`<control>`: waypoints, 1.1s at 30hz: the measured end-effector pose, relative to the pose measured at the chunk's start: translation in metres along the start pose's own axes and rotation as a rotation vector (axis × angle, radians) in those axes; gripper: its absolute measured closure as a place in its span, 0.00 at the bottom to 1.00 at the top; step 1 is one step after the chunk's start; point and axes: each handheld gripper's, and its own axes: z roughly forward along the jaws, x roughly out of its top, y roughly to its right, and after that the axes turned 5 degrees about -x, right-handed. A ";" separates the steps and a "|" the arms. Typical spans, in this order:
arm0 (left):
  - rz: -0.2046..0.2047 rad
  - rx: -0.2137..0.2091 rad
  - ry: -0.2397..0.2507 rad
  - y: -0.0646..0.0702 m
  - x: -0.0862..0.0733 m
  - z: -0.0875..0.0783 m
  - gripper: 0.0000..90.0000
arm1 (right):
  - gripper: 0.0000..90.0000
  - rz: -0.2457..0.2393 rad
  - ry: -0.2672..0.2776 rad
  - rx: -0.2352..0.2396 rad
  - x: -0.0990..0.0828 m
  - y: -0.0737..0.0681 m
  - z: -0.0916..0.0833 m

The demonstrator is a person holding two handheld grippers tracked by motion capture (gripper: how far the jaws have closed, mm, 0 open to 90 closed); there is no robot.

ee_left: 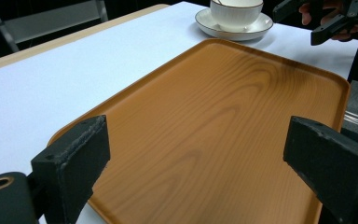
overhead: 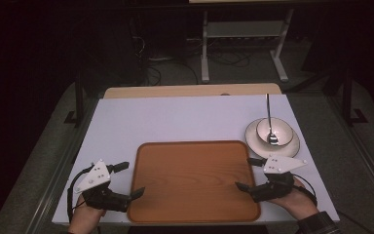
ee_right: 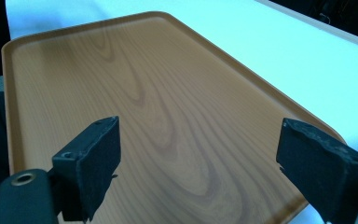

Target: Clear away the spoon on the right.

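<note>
We see the brown tray (overhead: 193, 180) lying flat on the white table (overhead: 175, 119), between the two grippers. The left gripper (overhead: 128, 179) and right gripper (overhead: 248, 173) both gape wide (nothing between their jaws), each poised at a tray edge.

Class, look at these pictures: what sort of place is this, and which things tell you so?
Probably a lab or recording workspace, not a dining room: a white-topped table on a metal frame, loose cables on the floor, and a wooden tray set out beside a bowl.
</note>
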 end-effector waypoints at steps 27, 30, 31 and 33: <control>0.003 -0.007 -0.017 0.000 0.000 0.002 0.07 | 0.15 0.027 0.022 -0.028 0.006 0.011 -0.002; 0.004 -0.007 -0.014 0.001 0.000 0.002 0.07 | 0.15 0.030 0.023 -0.032 0.007 0.012 -0.002; 0.003 -0.006 -0.017 0.001 0.000 0.002 0.07 | 0.15 0.034 0.024 -0.035 0.007 0.013 -0.003; 0.002 -0.008 -0.014 0.000 0.000 0.002 0.07 | 0.15 0.027 0.025 -0.042 0.008 0.013 -0.003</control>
